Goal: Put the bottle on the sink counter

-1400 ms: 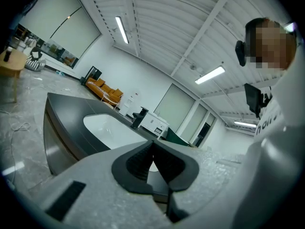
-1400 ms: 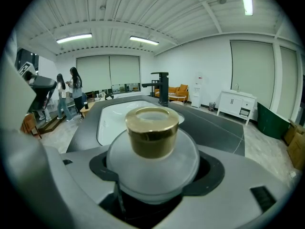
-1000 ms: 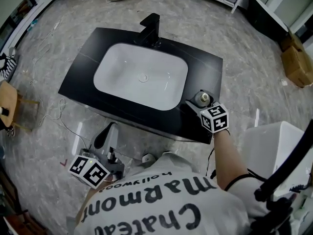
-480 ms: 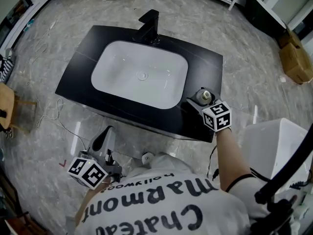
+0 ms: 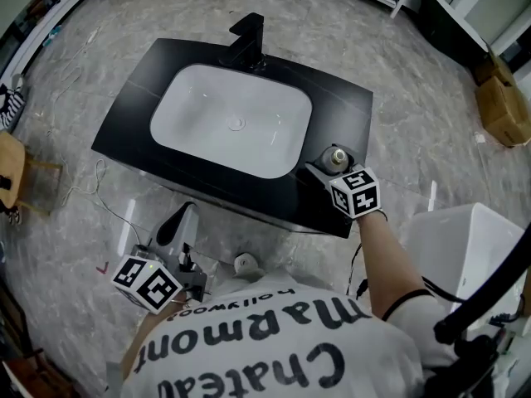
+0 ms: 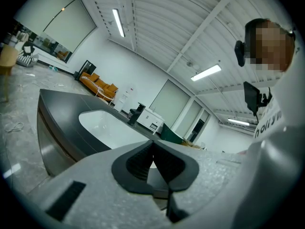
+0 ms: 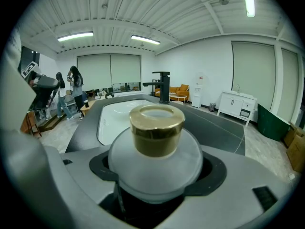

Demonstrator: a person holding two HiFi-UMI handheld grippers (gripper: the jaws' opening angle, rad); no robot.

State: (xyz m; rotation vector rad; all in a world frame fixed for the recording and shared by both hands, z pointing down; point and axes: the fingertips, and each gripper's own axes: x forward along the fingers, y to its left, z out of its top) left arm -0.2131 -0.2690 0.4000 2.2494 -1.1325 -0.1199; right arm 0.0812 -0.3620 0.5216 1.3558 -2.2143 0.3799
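Our right gripper (image 7: 155,173) has its jaws closed on the bottle (image 7: 155,151), the frosted round body seated between the dark pads (image 7: 102,168) and the gold cap (image 7: 157,130) standing upright above them. Ahead of the jaws lie the black sink counter (image 5: 340,114), the white basin (image 5: 232,123) and, at the far side, the faucet (image 5: 247,40). We cannot tell whether the bottle's base touches the counter yet. We judge the step is best done by keeping the bottle level, easing it down until the base bears flat on the black top just beside the basin, then parting the jaws evenly and drawing straight back so the pads do not drag it. Our left gripper (image 6: 153,163) has its jaws pressed together on nothing and hangs low, well short of the counter. Against half a second ago little differs: the bottle keeps much the same spot over the counter's near right corner, and only the head view has shifted slightly.
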